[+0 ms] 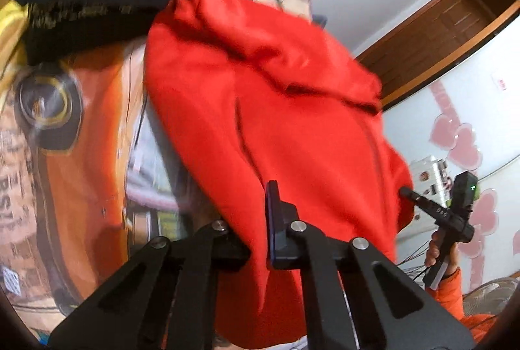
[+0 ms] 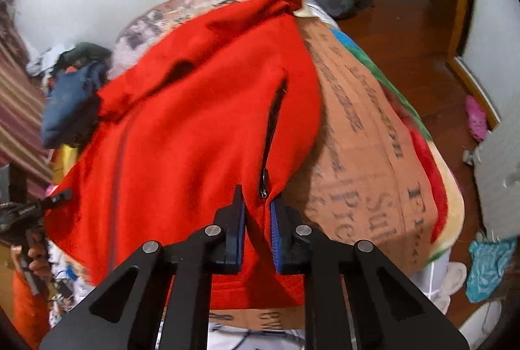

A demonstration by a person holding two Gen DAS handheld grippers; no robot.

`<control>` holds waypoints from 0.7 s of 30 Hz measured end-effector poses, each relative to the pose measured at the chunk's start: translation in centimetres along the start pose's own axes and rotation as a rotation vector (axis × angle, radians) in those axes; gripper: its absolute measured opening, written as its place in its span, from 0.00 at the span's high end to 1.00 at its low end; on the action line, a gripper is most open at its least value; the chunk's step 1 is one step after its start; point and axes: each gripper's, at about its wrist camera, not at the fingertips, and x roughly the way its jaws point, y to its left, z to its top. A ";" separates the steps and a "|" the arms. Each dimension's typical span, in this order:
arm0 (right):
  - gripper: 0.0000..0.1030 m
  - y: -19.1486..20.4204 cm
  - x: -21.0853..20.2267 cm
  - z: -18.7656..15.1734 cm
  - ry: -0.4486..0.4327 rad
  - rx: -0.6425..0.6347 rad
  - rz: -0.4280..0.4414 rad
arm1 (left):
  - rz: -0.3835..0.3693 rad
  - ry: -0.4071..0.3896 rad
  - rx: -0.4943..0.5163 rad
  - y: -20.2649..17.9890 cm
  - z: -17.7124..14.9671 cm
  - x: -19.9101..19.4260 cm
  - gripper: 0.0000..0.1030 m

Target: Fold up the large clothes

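The left gripper point(image 1: 260, 220) is clamped on a fold of the red fleece jacket point(image 1: 260, 96), with cloth draped over its left finger so only the right pad shows. The right gripper point(image 2: 256, 213) pinches the jacket's hem just beside the pocket zipper point(image 2: 269, 135), its blue pads pressed onto the fabric from both sides. In the left wrist view the right gripper also shows at the jacket's far edge, held by a hand point(image 1: 437, 249) in an orange sleeve point(image 1: 451, 294).

The jacket hangs stretched between the two grips above the bed, over a printed blanket point(image 2: 364, 138). A dark blue garment point(image 2: 70, 102) lies bunched just beyond it, and more clothes sit heaped near the wall.

The main risk looks like slippage: fleece is thick and springy, and the left grip seems to hold a loose fold rather than a clean edge, so a pull could let it slide free and spoil the fold. Uneven grips could also lay the jacket down skewed, and its trailing part could drag the blue garment along
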 end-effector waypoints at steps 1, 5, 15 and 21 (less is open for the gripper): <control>0.89 0.4 -0.4 0.5 -0.014 -0.012 0.009 | -0.012 -0.020 0.007 -0.4 0.5 -0.7 0.94; 0.89 2.2 -1.9 3.1 -0.069 -0.066 0.048 | -0.053 -0.106 0.048 -2.2 3.2 -3.2 0.94; 0.89 4.6 -2.8 11.7 -0.227 -0.106 0.084 | -0.009 -0.279 0.127 -5.2 12.3 -4.9 0.94; 0.89 3.3 -1.1 17.5 -0.289 -0.046 0.054 | 0.145 -0.320 0.100 -4.0 18.6 -1.7 0.94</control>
